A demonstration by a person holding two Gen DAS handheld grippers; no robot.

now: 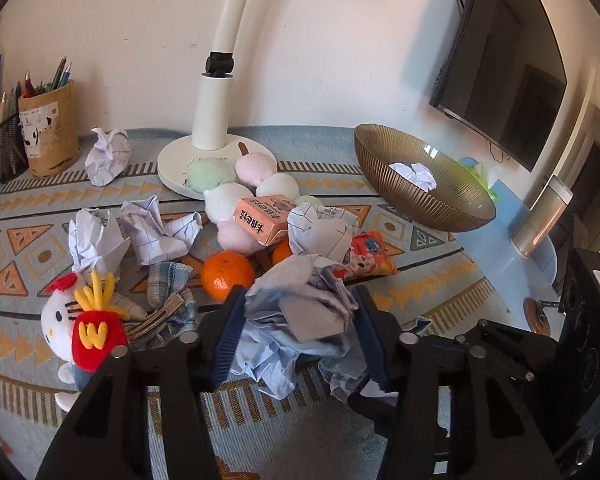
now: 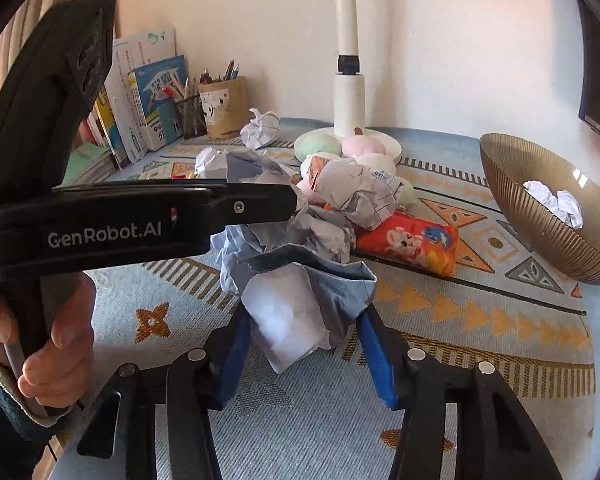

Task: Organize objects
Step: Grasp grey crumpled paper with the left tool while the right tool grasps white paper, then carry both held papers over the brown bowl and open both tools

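A crumpled bluish-white paper wad (image 1: 300, 304) sits between the blue pads of my left gripper (image 1: 300, 332), which is shut on it just in front of two tangerines (image 1: 228, 276). Right beside it, my right gripper (image 2: 304, 352) is shut on another crumpled paper wad (image 2: 288, 316) low over the patterned tablecloth (image 2: 480, 320); whether the two wads are joined I cannot tell. A ribbed golden bowl (image 1: 420, 200) stands at the right with crumpled paper (image 1: 416, 174) inside. Several more paper balls (image 1: 108, 156) lie scattered across the table.
A white lamp base (image 1: 212, 120) stands at the back with round plush balls (image 1: 244, 184) and a pink snack box (image 1: 260, 218) before it. A cat plush (image 1: 84, 328), checked cloth (image 1: 172, 280), red snack bag (image 1: 370, 258), pen holders (image 1: 50, 132) and books (image 2: 140, 100) crowd the table.
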